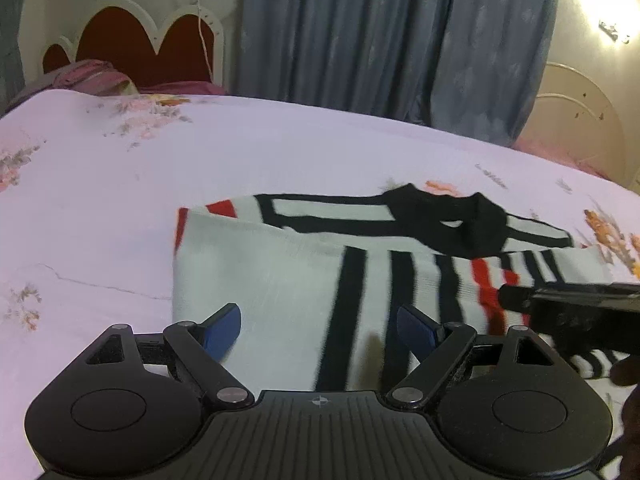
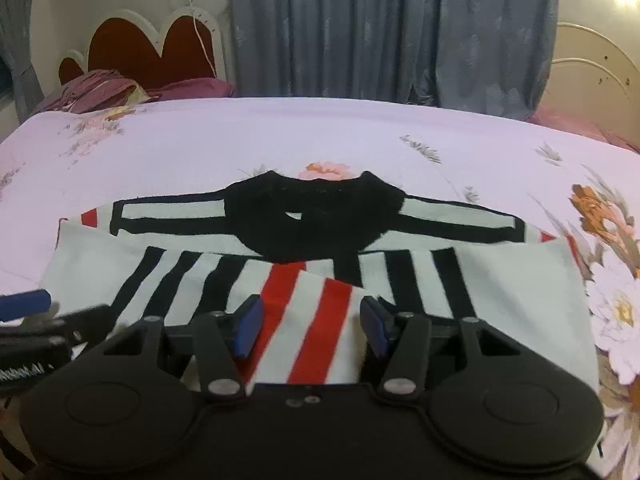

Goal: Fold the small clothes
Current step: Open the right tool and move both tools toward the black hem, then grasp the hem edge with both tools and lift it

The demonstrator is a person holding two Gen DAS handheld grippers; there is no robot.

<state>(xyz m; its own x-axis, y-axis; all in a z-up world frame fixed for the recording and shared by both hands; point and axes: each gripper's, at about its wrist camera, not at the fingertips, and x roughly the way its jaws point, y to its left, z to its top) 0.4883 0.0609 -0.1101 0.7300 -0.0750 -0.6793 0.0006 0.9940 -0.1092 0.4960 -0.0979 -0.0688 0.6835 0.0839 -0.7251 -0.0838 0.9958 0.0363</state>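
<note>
My left gripper (image 1: 318,330) jaws gape, my right gripper (image 2: 312,326) jaws stand apart, unclamped above the striped sweater (image 2: 400,276), sleeves folded inward.

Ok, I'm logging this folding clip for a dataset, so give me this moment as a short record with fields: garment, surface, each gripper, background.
garment: striped sweater, white with black and red stripes, black collar, lying partly folded
surface: bed with a pale floral sheet
left gripper: jaws wide apart over the sweater's white panel, nothing pinched
right gripper: jaws apart over the red-striped fold, pads not pressing it
background: blue curtain, red and white headboard, purple bedding piled at the head of the bed
</note>
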